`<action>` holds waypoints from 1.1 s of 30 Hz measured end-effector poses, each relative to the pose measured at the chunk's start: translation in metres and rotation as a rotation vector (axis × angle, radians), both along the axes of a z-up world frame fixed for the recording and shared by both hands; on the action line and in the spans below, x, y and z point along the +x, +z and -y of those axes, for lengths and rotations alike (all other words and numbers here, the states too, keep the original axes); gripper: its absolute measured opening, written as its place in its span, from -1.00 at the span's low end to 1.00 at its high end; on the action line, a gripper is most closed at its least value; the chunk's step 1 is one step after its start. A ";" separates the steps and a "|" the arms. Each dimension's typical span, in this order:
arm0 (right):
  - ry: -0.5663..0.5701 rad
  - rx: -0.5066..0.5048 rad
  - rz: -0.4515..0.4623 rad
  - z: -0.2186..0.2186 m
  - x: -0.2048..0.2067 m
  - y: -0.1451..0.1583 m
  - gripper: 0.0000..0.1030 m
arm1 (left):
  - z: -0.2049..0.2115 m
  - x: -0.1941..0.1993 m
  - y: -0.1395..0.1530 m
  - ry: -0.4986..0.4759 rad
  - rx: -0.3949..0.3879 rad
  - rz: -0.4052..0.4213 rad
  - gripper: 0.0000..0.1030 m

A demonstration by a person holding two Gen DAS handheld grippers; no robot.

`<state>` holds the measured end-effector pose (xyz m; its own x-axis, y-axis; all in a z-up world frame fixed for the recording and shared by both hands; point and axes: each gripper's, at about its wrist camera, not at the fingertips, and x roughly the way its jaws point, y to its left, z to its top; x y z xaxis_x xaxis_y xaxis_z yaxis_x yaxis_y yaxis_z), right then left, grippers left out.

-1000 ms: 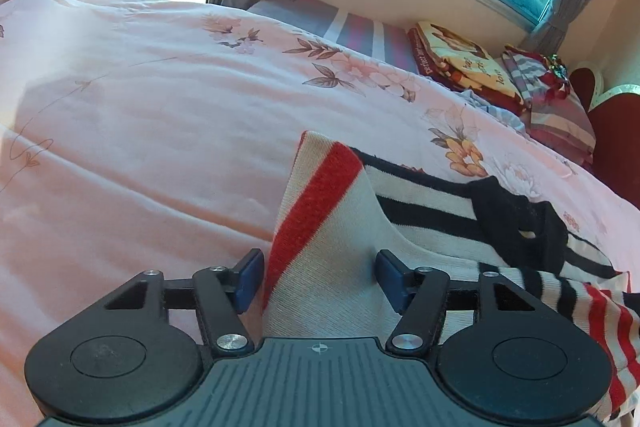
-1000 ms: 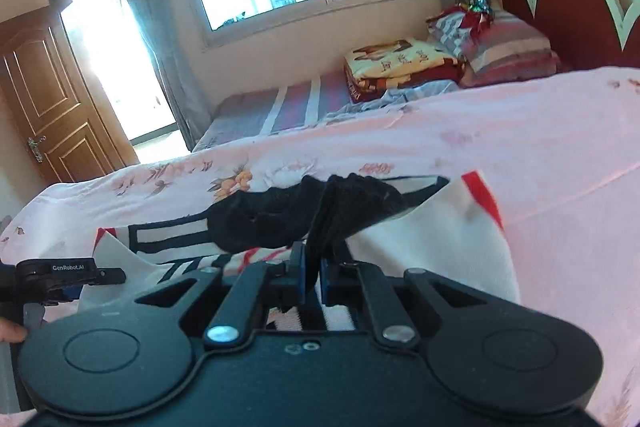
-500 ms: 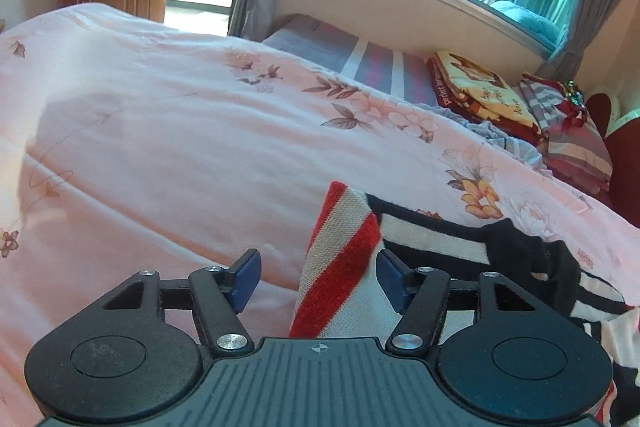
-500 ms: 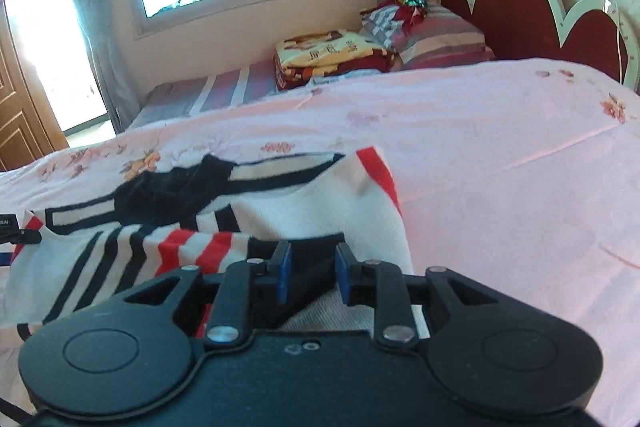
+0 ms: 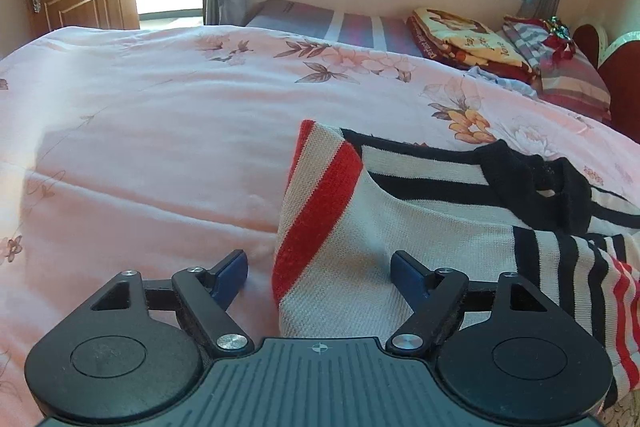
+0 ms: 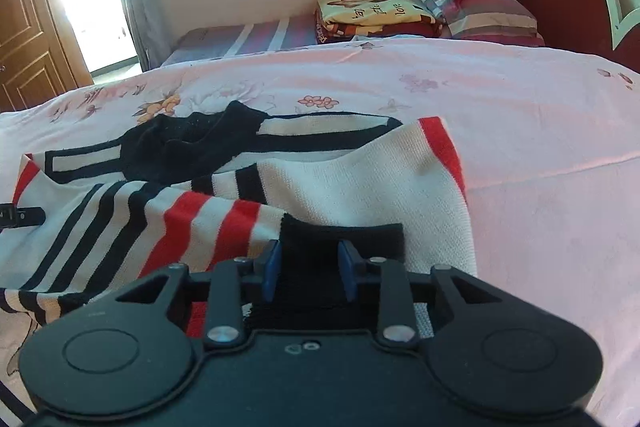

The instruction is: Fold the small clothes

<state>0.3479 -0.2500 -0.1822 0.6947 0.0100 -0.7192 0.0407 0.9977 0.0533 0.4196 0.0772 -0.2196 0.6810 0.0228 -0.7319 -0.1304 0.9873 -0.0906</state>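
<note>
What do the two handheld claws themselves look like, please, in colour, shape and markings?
Both are matte black. The left claw has two round housings, silver screw heads, a ribbed body with a small crosshair mark, and blue pads on its fingertips. The right claw matches in shape, with blue pads too, but a smooth body. No cables or sleeves show.

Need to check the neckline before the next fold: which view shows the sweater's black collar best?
Right wrist view: the black collar shows whole, lying open on the striped sweater. The left wrist view shows it smaller, off to the right side.
</note>
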 end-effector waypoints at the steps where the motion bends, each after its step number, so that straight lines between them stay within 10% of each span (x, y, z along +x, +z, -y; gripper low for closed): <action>1: 0.003 -0.016 0.002 -0.004 -0.004 0.004 -0.31 | -0.001 -0.009 0.005 -0.003 -0.021 0.019 0.52; 15: 0.148 -0.075 0.016 -0.046 -0.038 -0.004 -0.32 | 0.051 -0.087 -0.005 -0.203 0.107 0.063 0.53; 27: 0.124 0.021 0.028 -0.037 -0.077 0.025 -0.29 | 0.059 -0.134 0.033 -0.183 0.000 0.050 0.53; 33: 0.237 -0.023 -0.025 -0.073 -0.102 0.011 -0.30 | 0.084 -0.152 0.000 -0.205 -0.007 -0.053 0.53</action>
<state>0.2459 -0.1771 -0.1709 0.6569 0.1543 -0.7380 -0.1938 0.9805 0.0324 0.2676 -0.0069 -0.2195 0.6314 -0.1172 -0.7665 0.0681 0.9931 -0.0957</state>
